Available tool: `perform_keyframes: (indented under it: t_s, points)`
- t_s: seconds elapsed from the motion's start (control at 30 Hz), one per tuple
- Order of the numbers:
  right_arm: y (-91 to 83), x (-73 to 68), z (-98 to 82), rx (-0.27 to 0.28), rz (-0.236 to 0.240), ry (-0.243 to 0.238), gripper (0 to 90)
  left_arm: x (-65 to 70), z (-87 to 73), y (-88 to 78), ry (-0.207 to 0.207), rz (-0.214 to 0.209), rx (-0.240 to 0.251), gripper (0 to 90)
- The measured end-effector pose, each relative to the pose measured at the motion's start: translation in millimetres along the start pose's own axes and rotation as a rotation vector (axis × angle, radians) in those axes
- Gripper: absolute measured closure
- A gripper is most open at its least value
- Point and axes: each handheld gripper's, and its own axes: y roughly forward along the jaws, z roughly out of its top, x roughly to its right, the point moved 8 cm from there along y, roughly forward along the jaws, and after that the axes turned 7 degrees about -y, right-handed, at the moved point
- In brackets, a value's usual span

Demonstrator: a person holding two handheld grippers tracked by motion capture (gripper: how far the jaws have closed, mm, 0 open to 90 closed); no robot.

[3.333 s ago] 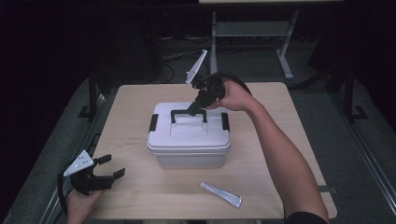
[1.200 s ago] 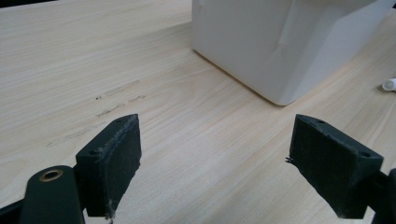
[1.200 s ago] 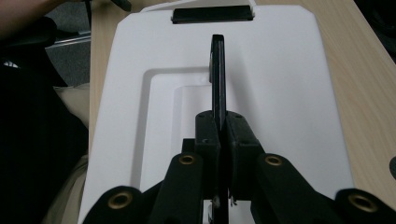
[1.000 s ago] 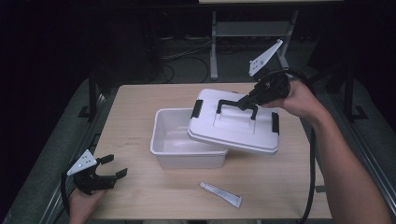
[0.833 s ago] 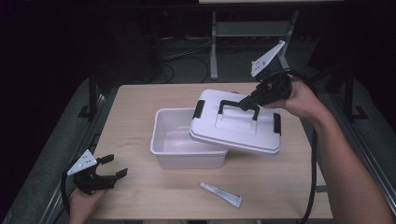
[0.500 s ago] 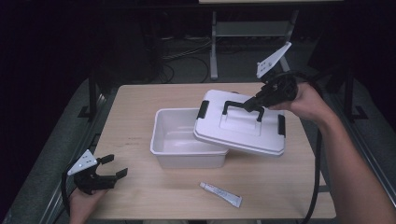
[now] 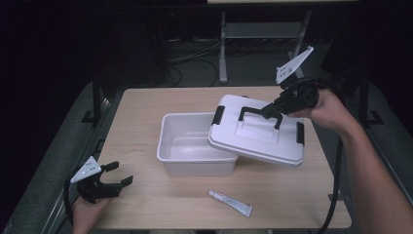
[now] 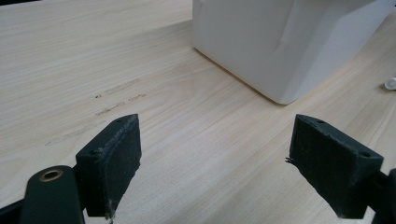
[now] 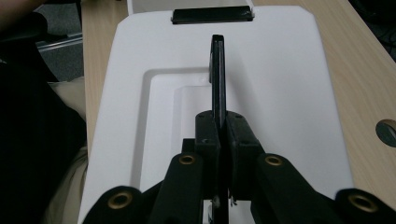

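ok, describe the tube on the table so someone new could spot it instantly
Start at the wooden table and find the open white bin at its centre. Just in front of the bin, near the table's front edge, lies the small tube. It is the one flat, slim thing there, white with a cap at its left end.

Bystanders on the table

A small white tube (image 7: 230, 203) lay on the wooden table (image 7: 146, 107) near its front edge, just in front of the open box; cables (image 7: 195, 58) trailed across the floor behind.
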Motion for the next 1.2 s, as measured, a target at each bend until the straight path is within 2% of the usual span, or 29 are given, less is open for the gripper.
perform_keyframes:
  t_s: [0.73, 1.2]
  points:
    - [-13.5, -6.2, -32.8, -0.002, -0.038, 0.036, 84.5, 0.1, -0.1, 0.4, -0.003, 0.002, 0.001, 16.0]
    - [-20.4, -12.9, -60.1, 0.005, -0.058, 0.078, 84.4, 1.6, 1.0, 0.4, 0.002, 0.005, 0.004, 16.0]
